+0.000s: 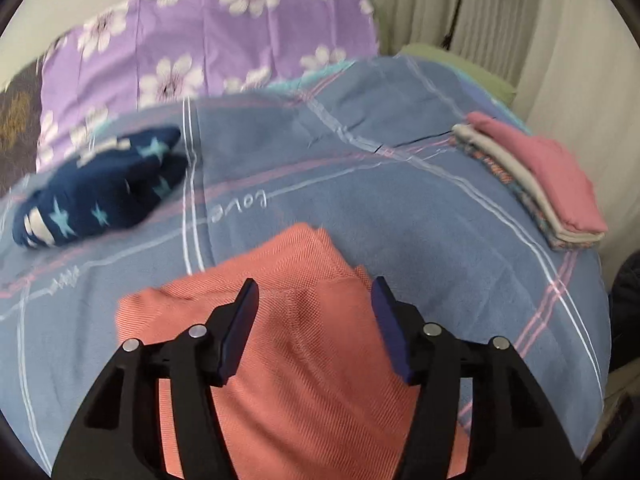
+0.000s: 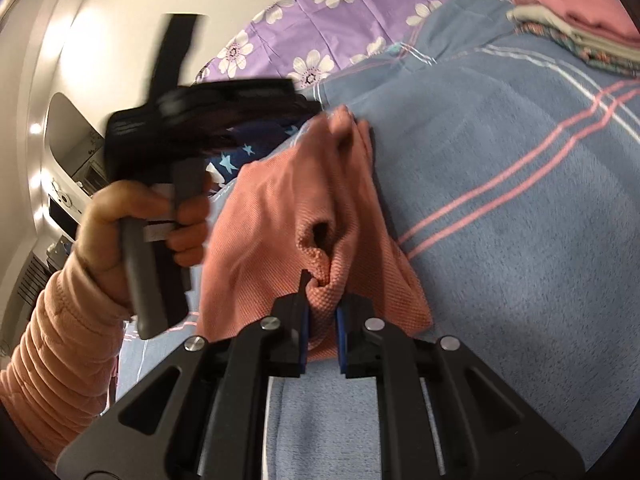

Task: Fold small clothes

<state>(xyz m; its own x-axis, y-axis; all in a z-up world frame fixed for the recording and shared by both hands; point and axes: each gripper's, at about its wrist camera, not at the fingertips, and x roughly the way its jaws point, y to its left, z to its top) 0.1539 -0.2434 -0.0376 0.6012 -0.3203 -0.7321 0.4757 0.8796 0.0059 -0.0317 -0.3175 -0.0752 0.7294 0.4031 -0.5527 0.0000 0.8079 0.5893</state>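
Pinching a bunched fold of the coral garment, the right gripper sits at the bottom centre of its view, its jaws clamped on the knit. The left gripper hangs with jaws apart above the same coral cloth, which lies on the blue plaid bedspread. Upper right rests a folded stack, pink on top; a navy star-print garment lies at left, before a purple flowered pillow.

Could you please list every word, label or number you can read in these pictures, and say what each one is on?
"love": white script on the blue bedspread, seen upside down at.
More white script on the bedspread at: too blurred to read.
Navy star garment: white marks, too blurred to tell if they are text.
Nothing else readable.
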